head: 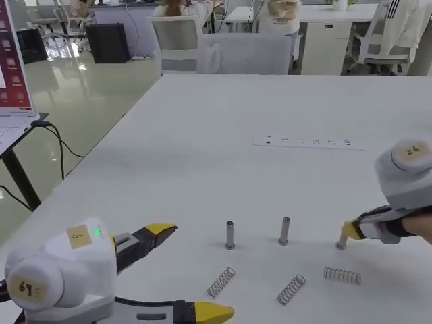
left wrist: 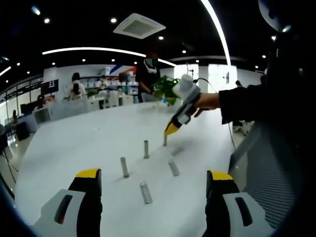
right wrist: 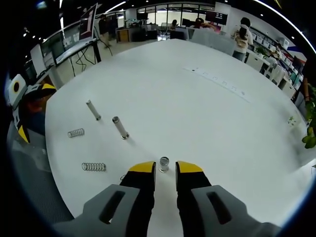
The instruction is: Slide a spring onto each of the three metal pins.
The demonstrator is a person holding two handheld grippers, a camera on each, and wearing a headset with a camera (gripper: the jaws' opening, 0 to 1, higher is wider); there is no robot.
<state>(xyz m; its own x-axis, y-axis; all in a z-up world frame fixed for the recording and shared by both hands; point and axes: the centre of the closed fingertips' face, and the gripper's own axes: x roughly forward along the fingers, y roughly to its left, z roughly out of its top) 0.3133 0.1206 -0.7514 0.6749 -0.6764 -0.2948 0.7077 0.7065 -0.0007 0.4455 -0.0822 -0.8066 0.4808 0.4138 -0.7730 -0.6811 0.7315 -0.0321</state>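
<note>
Smooth white table point(head: 270, 108); right claw point(right wrist: 166, 169) flanks cylindrical metal pin point(right wrist: 164, 163), apparently not touching.

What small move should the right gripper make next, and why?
Probably close the right gripper on the short grey metal pin: it stands upright between the yellow fingers with gaps either side, so it is not held yet.

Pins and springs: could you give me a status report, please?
Left gripper open, off the parts. Right gripper at end pin, grip unclear. All three pins bare, springs loose on table. Nothing in the way.
</note>
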